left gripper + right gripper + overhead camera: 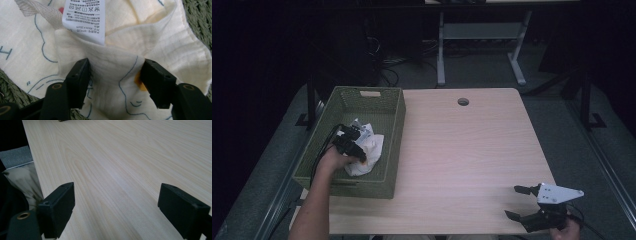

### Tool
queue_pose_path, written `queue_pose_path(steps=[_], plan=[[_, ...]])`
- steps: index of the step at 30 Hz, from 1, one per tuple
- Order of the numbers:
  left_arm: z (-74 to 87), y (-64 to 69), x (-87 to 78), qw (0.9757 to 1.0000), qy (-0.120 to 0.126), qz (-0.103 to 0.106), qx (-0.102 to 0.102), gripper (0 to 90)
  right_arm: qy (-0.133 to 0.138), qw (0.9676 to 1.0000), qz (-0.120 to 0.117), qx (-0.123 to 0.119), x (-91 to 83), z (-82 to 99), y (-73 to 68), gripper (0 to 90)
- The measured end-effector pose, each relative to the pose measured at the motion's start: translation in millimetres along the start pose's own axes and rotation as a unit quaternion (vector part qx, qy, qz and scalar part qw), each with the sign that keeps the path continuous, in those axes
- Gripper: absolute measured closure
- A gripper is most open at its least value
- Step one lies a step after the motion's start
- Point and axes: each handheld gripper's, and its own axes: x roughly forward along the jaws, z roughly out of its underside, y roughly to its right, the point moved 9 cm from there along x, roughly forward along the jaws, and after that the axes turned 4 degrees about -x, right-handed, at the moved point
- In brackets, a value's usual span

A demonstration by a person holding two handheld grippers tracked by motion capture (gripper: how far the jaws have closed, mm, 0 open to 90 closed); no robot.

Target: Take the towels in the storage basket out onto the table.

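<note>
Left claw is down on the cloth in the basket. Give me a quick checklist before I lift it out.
1. Cloth between the jaws: ok. A fold of the white cloth bulges up between the left claw and its two jaws.
2. Pads pressing firmly on the fold: cannot tell. Both jaws touch fabric, but the gap between them is wide.
3. Basket weave clear of the jaws: ok. The green basket shows at the edges of the left gripper view, away from the jaws.
4. Care label outside the grip: ok, it lies beyond the jaws.
5. Right claw out of the way: ok, open over the table, near its front right corner.
</note>
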Motion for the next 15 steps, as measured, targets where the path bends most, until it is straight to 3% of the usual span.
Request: queue_pose_path(steps=[4,6,8,15], plan=[[-0.3,1.5,-0.7,1.0,-0.003,-0.002,-0.003,48.0,-0.002,1.0,0.0,0.0,0.2,0.0,-0.6,13.8],[0.0,2.3,-1.6,1.0,-0.001,0.004,-0.009,50.9,-0.001,1.0,0.0,0.0,0.5,0.1,-0.5,13.8],[0.6,1.7,-2.7,0.9999,-0.001,0.01,-0.013,60.1,-0.002,1.0,0.0,0.0,1.0,0.3,-0.4,13.8],[1.9,0.9,-3.5,0.9991,0.008,0.025,-0.033,71.1,-0.002,1.0,-0.002,-0.001,0.6,-0.2,-1.4,13.8]])
